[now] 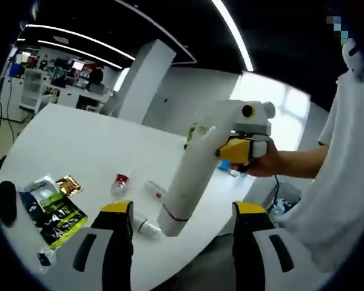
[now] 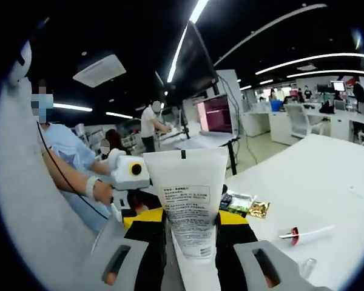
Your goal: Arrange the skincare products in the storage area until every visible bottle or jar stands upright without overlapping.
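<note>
My right gripper [image 2: 188, 221] is shut on a tall white tube [image 2: 185, 200] with printed text, held upright between the yellow-tipped jaws. In the left gripper view the same white tube [image 1: 182, 182] slants down to the white table [image 1: 79, 139], gripped near its upper end by the right gripper [image 1: 233, 150] in a person's hand. My left gripper [image 1: 183, 209] stands open near the table's edge, its jaws wide apart in front of the tube's lower end. A small red-capped bottle [image 1: 120, 182], a slim tube [image 1: 155, 189] and a small bottle [image 1: 142, 225] lie on the table.
A green packet [image 1: 57, 212], a gold sachet [image 1: 68, 185] and a black object [image 1: 6, 203] lie at the table's left. A person in white [image 1: 340, 182] stands at the right. Desks and people fill the office behind.
</note>
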The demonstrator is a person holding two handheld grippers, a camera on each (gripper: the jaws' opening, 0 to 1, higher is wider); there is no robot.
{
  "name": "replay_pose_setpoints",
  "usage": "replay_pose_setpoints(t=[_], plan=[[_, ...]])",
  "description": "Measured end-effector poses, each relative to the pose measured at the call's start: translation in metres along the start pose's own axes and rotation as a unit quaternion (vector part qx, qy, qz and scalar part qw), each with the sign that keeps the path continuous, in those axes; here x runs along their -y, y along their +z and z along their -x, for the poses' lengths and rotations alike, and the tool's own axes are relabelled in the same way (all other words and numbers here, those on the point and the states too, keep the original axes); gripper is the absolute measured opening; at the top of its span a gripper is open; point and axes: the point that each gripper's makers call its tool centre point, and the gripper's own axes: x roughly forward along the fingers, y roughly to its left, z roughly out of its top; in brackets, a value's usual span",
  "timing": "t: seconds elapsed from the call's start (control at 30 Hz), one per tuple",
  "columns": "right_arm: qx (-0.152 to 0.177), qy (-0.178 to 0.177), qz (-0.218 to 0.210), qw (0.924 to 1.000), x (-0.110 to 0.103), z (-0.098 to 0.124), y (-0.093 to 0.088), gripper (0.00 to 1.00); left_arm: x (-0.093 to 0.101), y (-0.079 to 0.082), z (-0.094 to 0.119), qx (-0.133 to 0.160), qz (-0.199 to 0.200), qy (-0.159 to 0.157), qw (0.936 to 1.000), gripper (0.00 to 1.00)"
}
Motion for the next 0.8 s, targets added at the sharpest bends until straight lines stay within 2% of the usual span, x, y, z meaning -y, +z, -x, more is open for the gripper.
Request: replay_pose_setpoints(t=[0.13,0.27,0.37,0.4,0.53,0.6,0.63,0.7,0.8], plan=[[-0.014,0.037,0.003,0.9992,-0.018,-0.002,-0.006,0.23,0.009,0.002,0.000,0.008,0.024,-0.029,0.9992,0.59],[-0.014,0.086,-0.009,0.9962,-0.037,-0.004,-0.008,0.23,0.016,-0.011,-0.004,-0.024,0.031,-0.052,0.9979,0.63],[-0.012,0.112,-0.010,0.9935,-0.047,-0.005,-0.007,0.23,0.024,-0.024,-0.005,-0.056,0.027,-0.067,0.9958,0.57],[-0.013,0.122,-0.012,0.9923,-0.050,-0.005,-0.007,0.23,0.028,-0.026,-0.005,-0.058,0.012,-0.077,0.9953,0.56],[-0.012,0.149,-0.021,0.9886,-0.060,-0.008,-0.009,0.24,0.038,-0.030,-0.005,-0.063,0.009,-0.095,0.9935,0.55],[-0.012,0.154,-0.024,0.9876,-0.063,-0.010,-0.010,0.24,0.039,-0.030,-0.005,-0.064,0.004,-0.096,0.9933,0.50],[-0.012,0.157,-0.025,0.9873,-0.065,-0.011,-0.010,0.24,0.044,-0.030,-0.003,-0.064,-0.012,-0.111,0.9917,0.49],[-0.014,0.163,-0.024,0.9863,-0.067,-0.014,-0.011,0.24,0.047,-0.030,-0.003,-0.060,-0.036,-0.120,0.9903,0.43],[-0.028,0.171,-0.022,0.9846,-0.069,-0.015,-0.015,0.24,0.055,-0.036,-0.001,-0.079,-0.024,-0.136,0.9872,0.35]])
